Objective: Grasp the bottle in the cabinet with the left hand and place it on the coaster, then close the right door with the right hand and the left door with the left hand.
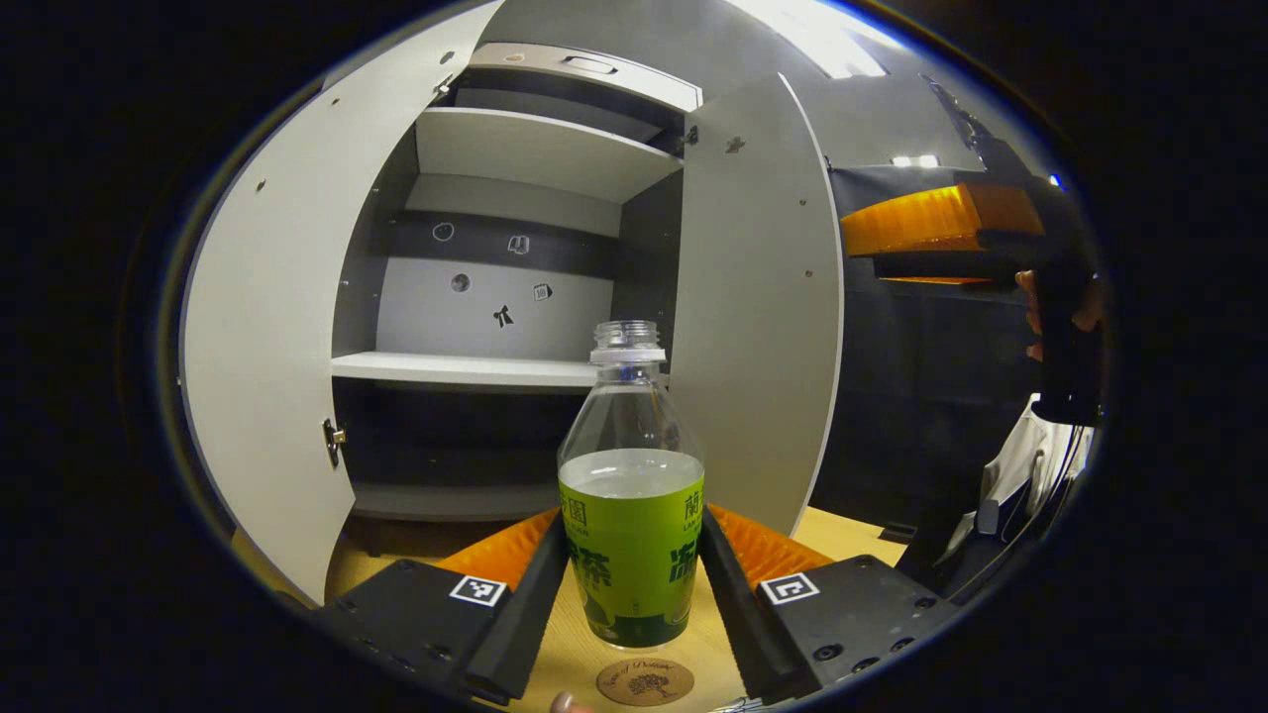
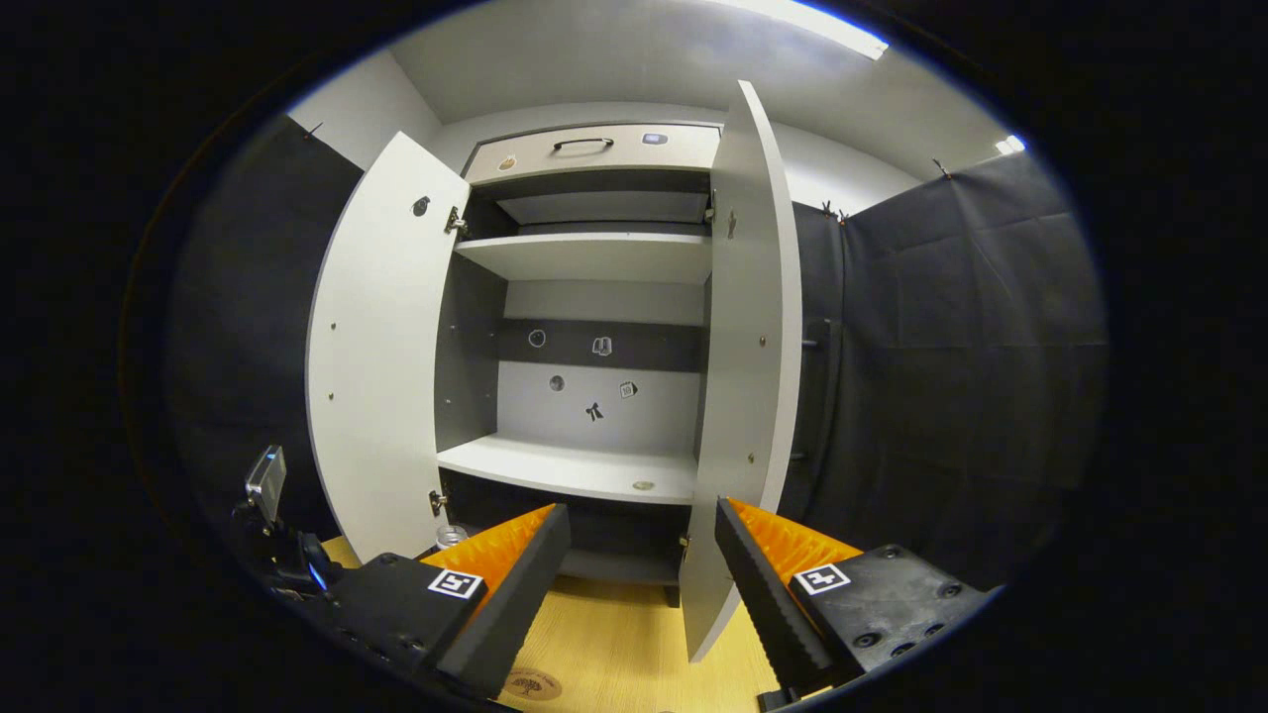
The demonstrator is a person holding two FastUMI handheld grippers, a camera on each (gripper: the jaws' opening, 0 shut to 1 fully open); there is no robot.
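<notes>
A clear bottle (image 1: 631, 535) with a green label and no cap stands upright between the fingers of my left gripper (image 1: 632, 515), which is shut on its labelled body. Its base hangs just behind a small round brown coaster (image 1: 644, 681) on the wooden table. The bottle's neck (image 2: 451, 536) also peeks out at the lower left of the right gripper view, near the coaster (image 2: 532, 683). My right gripper (image 2: 642, 507) is open and holds nothing, facing the cabinet. The cabinet's left door (image 1: 267, 327) and right door (image 1: 758, 297) both stand wide open.
The cabinet's white shelves (image 2: 584, 470) are bare apart from a small round mark. The right door's edge (image 2: 743, 347) stands straight ahead of my right gripper. A hand holds the right gripper (image 1: 931, 220) at the upper right of the left gripper view. Wooden table (image 2: 614, 634) lies below.
</notes>
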